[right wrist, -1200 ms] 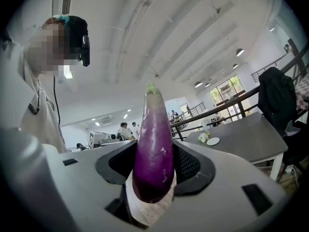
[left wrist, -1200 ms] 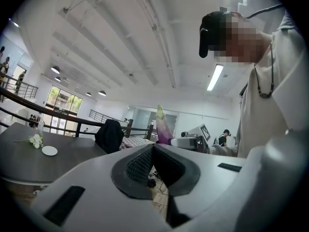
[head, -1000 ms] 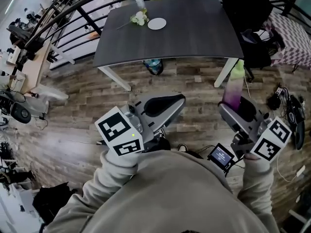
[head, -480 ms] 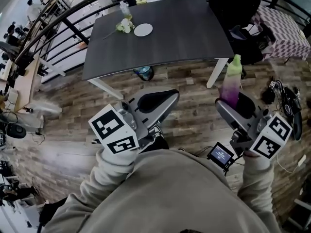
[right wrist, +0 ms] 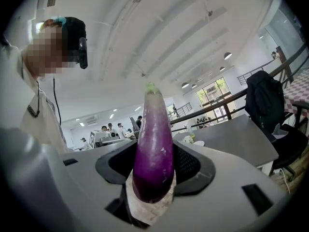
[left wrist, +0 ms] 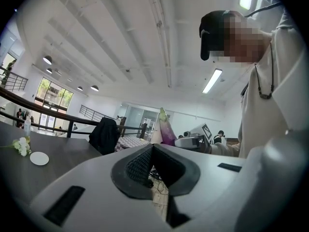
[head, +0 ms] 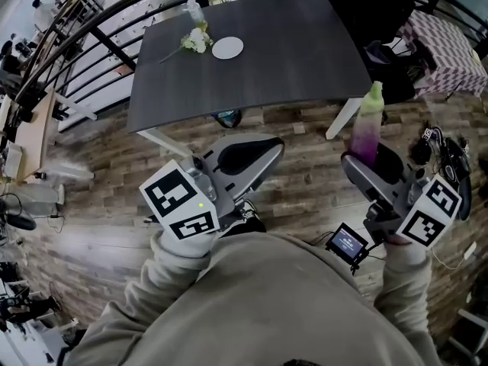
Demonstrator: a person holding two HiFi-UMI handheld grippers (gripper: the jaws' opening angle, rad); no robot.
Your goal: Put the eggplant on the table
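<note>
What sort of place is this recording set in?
Probably an open-plan indoor workspace on an upper level: a dark table beside a black railing, wood-plank floor, and long ceiling lights overhead.

A wood-plank floor (head: 305,166) filled the middle of the head view. Across the top stood a dark grey desk (head: 290,59) on white legs, bearing a white plate (head: 227,48) and a small bunch of pale flowers (head: 197,40) near its upper left. A chair draped with a black jacket (head: 370,14) stood at the upper right, beside a checked cloth (head: 446,44). Cables (head: 446,151) lay at the right edge. In the left gripper view, a black railing (left wrist: 58,114) crossed the left side below bright windows (left wrist: 52,98), and a strip light (left wrist: 212,80) glowed on the white ceiling (left wrist: 120,33).
</note>
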